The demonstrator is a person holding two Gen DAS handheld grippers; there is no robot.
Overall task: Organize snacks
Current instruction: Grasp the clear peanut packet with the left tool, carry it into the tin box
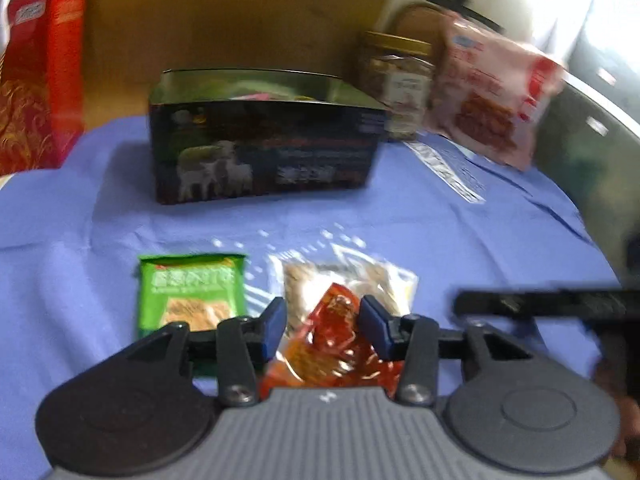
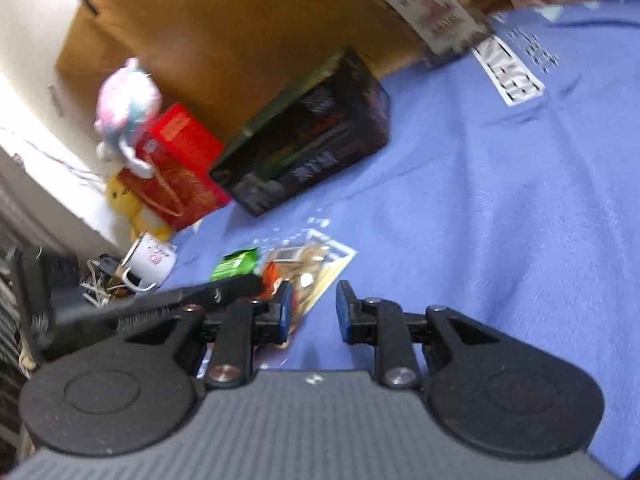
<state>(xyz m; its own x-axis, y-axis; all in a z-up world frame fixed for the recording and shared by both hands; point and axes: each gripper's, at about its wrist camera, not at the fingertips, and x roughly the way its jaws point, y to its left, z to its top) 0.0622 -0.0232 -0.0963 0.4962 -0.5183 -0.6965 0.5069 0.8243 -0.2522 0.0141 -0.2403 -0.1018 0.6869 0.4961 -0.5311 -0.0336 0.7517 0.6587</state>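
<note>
On the blue cloth (image 1: 440, 240) lie a green snack packet (image 1: 192, 292), a clear bag of pale snacks (image 1: 360, 276) and a red-orange packet (image 1: 340, 340). My left gripper (image 1: 322, 326) is open, its blue pads either side of the red-orange packet, just above it. A dark open-topped box (image 1: 264, 140) stands behind them. My right gripper (image 2: 314, 308) is open and empty, low over the cloth just right of the same packets (image 2: 308, 264). The dark box (image 2: 316, 136) also shows in the right wrist view.
A jar with a gold lid (image 1: 396, 80) and a pink snack bag (image 1: 496, 92) stand at the back right. A red box (image 1: 40, 72) stands at the back left, with a plush toy (image 2: 128, 108) on it and a white mug (image 2: 154, 262) near it. A brown cardboard wall (image 1: 240, 16) is behind.
</note>
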